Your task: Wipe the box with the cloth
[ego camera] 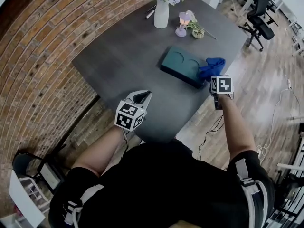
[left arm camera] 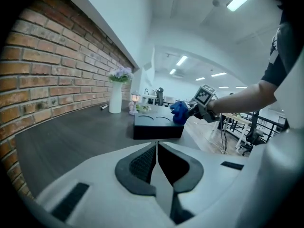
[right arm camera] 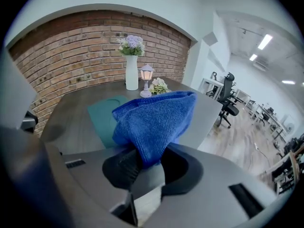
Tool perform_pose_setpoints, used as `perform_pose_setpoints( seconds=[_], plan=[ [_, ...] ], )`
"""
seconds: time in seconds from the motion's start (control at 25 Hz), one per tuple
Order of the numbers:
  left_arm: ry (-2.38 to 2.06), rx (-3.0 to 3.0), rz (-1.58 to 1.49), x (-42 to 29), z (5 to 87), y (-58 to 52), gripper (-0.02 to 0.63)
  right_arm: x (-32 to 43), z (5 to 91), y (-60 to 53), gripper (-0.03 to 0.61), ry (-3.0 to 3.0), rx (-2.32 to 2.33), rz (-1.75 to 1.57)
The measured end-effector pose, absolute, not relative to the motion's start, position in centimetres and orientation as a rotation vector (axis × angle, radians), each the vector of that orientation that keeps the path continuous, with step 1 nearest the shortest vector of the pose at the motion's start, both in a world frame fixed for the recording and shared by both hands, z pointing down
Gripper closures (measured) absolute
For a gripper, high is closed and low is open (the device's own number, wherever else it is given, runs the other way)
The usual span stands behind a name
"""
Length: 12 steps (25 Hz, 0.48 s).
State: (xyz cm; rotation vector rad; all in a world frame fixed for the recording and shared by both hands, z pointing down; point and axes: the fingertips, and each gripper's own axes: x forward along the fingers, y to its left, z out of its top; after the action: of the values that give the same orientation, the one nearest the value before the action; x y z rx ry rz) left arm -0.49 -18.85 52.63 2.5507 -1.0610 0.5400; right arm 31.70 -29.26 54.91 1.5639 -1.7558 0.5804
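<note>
Looking steeply down on a dark grey table [ego camera: 118, 56] beside a brick wall [ego camera: 38, 46]. Near the table's right edge, a flat teal box [ego camera: 183, 64] with two round hollows in its top. At the box's right end, a bunched blue cloth [ego camera: 212, 67], pinched tight between the jaws of the right gripper [ego camera: 214, 80]; hard to tell whether resting on the box or held just over it. Lower left, above the table's near corner, the left gripper [ego camera: 142, 97], jaws pressed together on nothing, well apart from the box. On each gripper's cube, black-and-white square marker patterns. At the table's far end, a white vase [ego camera: 161, 14] of lilac flowers, a small lantern lamp [ego camera: 182, 24] just beside it, and a loose flower sprig [ego camera: 196, 31].
</note>
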Motion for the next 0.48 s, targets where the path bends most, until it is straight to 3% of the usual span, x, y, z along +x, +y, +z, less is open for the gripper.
perform_pose_setpoints(
  seconds=[0.48],
  plan=[
    [-1.023,2.555,0.438,-0.3,52.6,-17.8,0.603,25.0,53.3,-22.6,0.489,-1.887,1.428,0.576]
  ],
)
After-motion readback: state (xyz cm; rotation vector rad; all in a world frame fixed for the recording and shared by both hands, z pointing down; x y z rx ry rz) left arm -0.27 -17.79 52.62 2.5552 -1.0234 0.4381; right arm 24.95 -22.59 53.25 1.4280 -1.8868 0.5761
